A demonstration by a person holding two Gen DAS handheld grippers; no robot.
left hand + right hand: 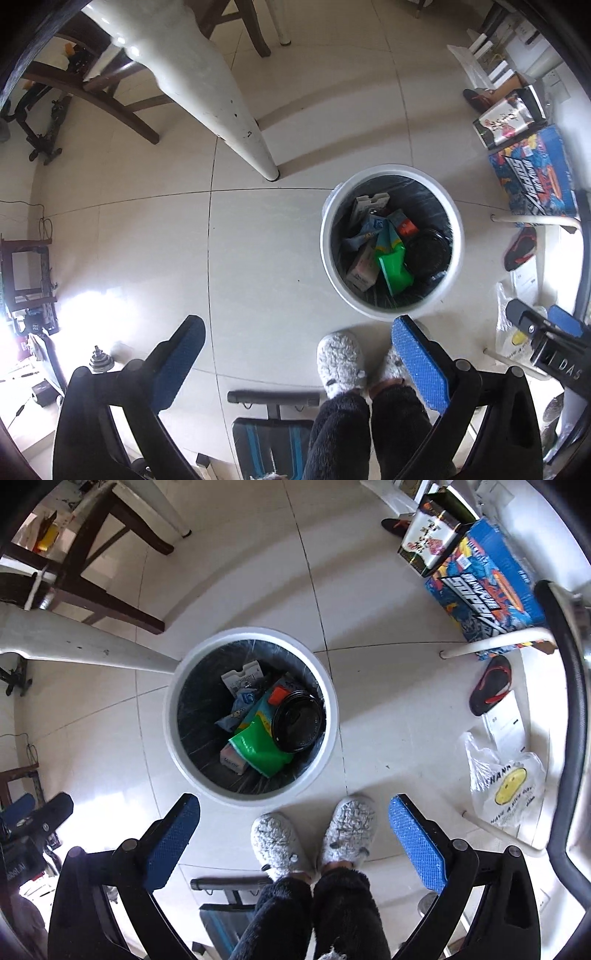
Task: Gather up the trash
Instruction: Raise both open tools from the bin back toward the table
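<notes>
A white round bin (456, 258) with a dark liner stands on the tiled floor; it also shows in the right wrist view (334, 686). Inside lie a green wrapper (258, 747), a black round lid (297, 722), small boxes and blue packets. My left gripper (299, 328) is open and empty, high above the floor, left of the bin. My right gripper (295, 805) is open and empty, above the bin's near rim. The right gripper's fingers (565, 321) show at the left wrist view's right edge.
The person's grey fluffy slippers (314, 838) stand beside the bin. A white table leg (221, 96) and dark wooden chair legs (110, 602) are behind it. A blue printed box (487, 583), a sandal (491, 686) and a white plastic bag (506, 786) lie to the right.
</notes>
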